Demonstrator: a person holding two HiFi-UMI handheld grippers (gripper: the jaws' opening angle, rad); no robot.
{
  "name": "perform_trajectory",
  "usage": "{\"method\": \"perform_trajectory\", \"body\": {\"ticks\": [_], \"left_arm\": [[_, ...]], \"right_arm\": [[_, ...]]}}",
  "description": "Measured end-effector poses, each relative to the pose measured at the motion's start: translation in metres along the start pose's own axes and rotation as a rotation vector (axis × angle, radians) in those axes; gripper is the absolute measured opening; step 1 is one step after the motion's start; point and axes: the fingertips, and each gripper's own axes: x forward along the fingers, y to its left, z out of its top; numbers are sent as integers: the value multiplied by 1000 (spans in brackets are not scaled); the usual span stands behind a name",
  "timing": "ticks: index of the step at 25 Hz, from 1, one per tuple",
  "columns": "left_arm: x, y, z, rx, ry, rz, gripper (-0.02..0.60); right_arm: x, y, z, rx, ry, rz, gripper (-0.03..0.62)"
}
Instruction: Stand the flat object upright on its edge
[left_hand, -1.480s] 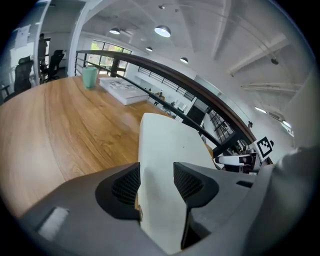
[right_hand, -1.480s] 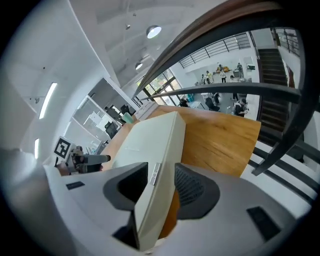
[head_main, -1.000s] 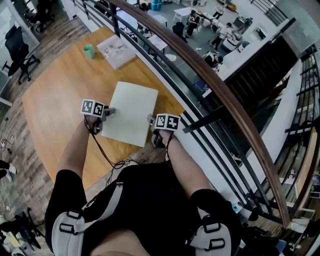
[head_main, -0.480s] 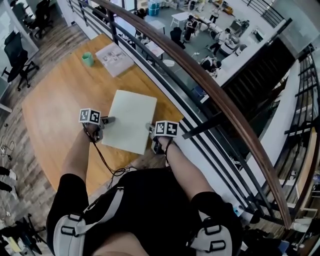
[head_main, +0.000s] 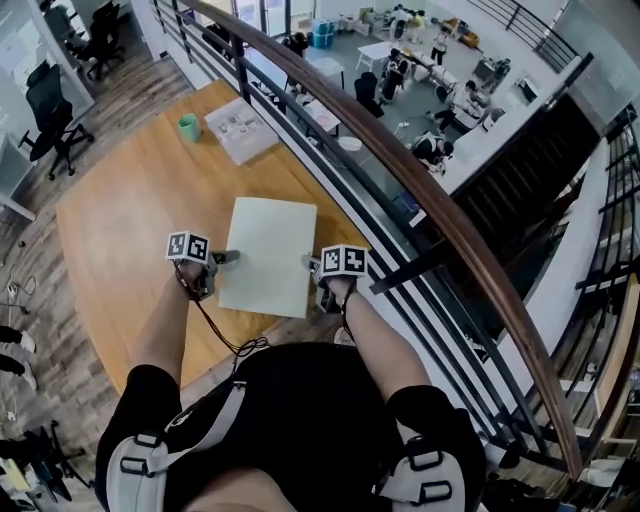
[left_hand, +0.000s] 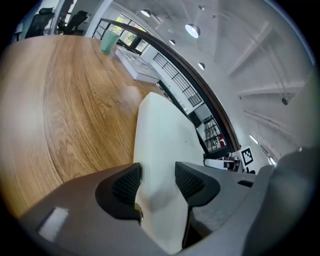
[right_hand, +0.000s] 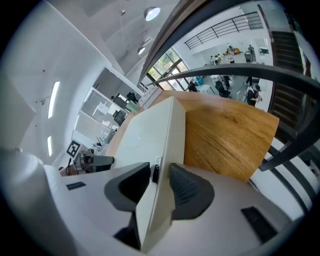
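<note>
A pale, flat rectangular board (head_main: 268, 250) lies on the wooden table (head_main: 130, 220), and I cannot tell whether any edge is raised. My left gripper (head_main: 228, 257) is at its left edge. The board (left_hand: 165, 135) runs between that gripper's (left_hand: 157, 182) jaws, which have just been opening and stand wide, with no firm press visible. My right gripper (head_main: 308, 262) is at the right edge. Its jaws have just been closing, and its (right_hand: 160, 182) pads now sit against both faces of the board (right_hand: 150, 130).
A green cup (head_main: 189, 127) and a stack of printed sheets (head_main: 243, 130) sit at the table's far end. A dark railing (head_main: 400, 170) runs close along the table's right edge, with a drop to a lower floor beyond. A cable trails from my left gripper.
Both grippers stay at the board's two side edges. My left gripper has rolled and shifted a little along the left edge. The board looks narrower in the head view than before.
</note>
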Motion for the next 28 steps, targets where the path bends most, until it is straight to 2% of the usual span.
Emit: {"method": "perform_trajectory", "body": {"ticks": [6, 15, 24, 28], "left_arm": [[-24, -20, 4, 36, -81, 6, 222], [-83, -50, 31, 143, -279, 34, 222], [-137, -76, 50, 263, -488, 116, 218], [-156, -78, 51, 313, -564, 182, 206]], "right_arm": [[-12, 18, 20, -129, -3, 19, 129], [-24, 70, 75, -335, -55, 80, 129], [-41, 133, 127, -599, -163, 167, 129], [-42, 158, 143, -727, -225, 194, 127]]}}
